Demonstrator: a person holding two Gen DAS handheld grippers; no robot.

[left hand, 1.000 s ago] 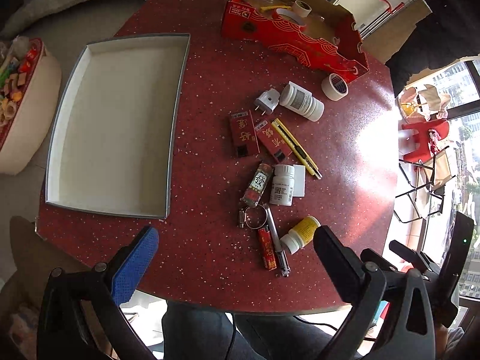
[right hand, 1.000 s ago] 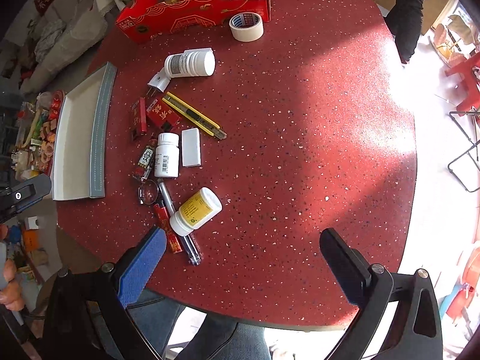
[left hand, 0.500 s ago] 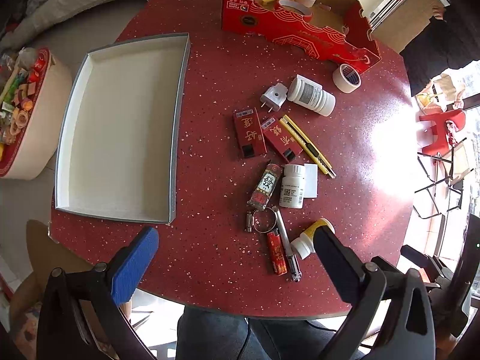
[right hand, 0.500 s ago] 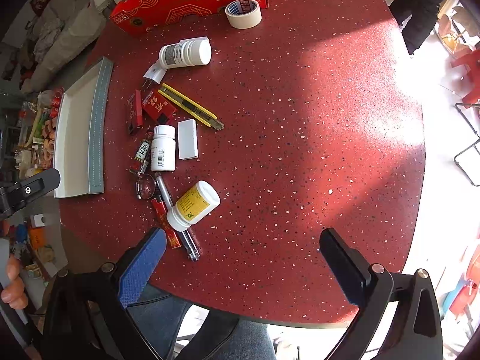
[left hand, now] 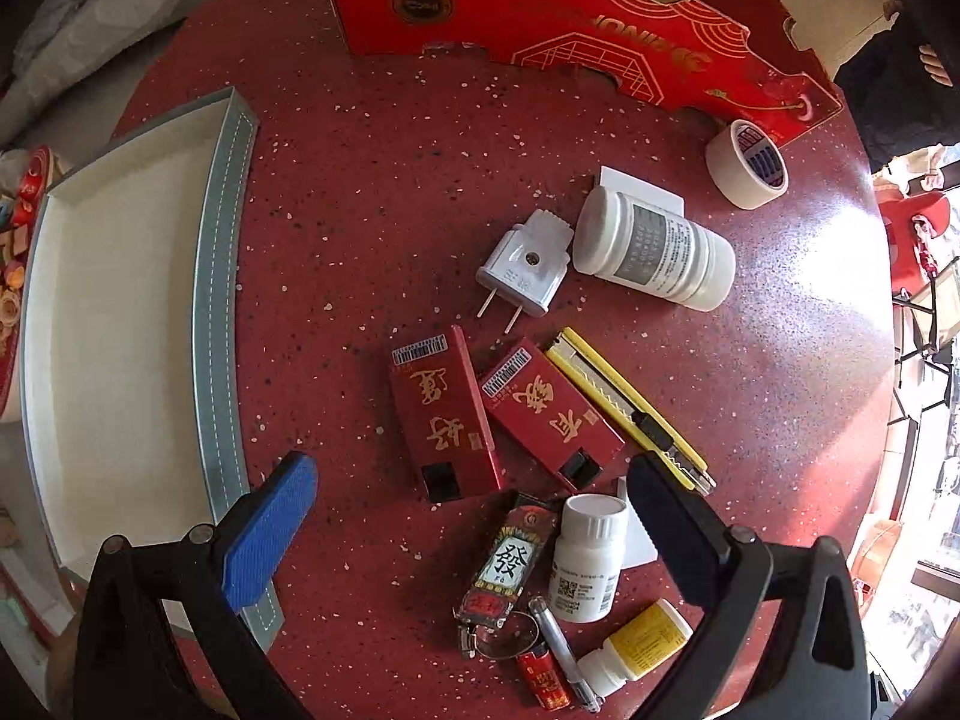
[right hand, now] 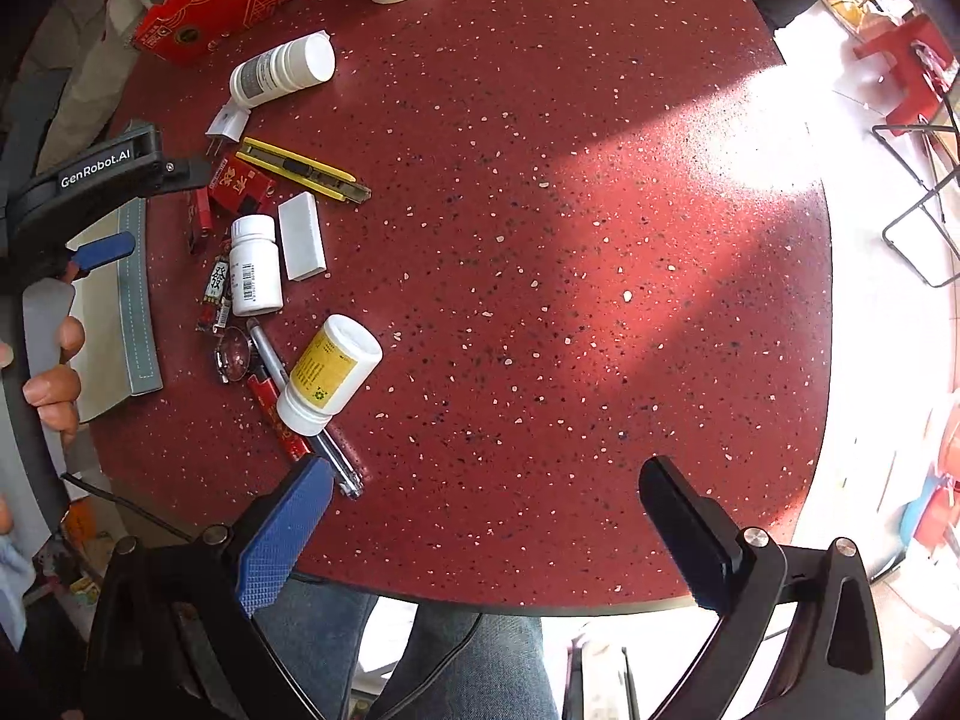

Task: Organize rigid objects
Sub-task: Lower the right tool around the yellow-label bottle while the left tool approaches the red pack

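Left gripper [left hand: 468, 492] jaws apart, empty, hanging over two flat red card boxes [left hand: 444, 417]; one pad ribbed blue rubber, the other smooth black. Right gripper [right hand: 486, 516] jaws apart too, empty, over bare table [right hand: 570, 240] at the near edge. Table round, dark red speckled stone look, glossy, hard sun patch at 2 o'clock. Clutter sits left of centre: white plug [left hand: 525, 267], white ribbed plastic bottle [left hand: 654, 249] on its side, yellow box cutter [left hand: 630, 408], small white bottle [left hand: 588, 558], yellow-label bottle [right hand: 330, 375], white block [right hand: 303, 235], pen, lighter, metal ring. Masking tape roll [left hand: 747, 163] at 1 o'clock by the red cardboard box [left hand: 540, 6]. Shallow white tray [left hand: 120, 324], grey stitched rim, at 9 o'clock, nothing in it. Red stool and wire chair beyond the table at 2
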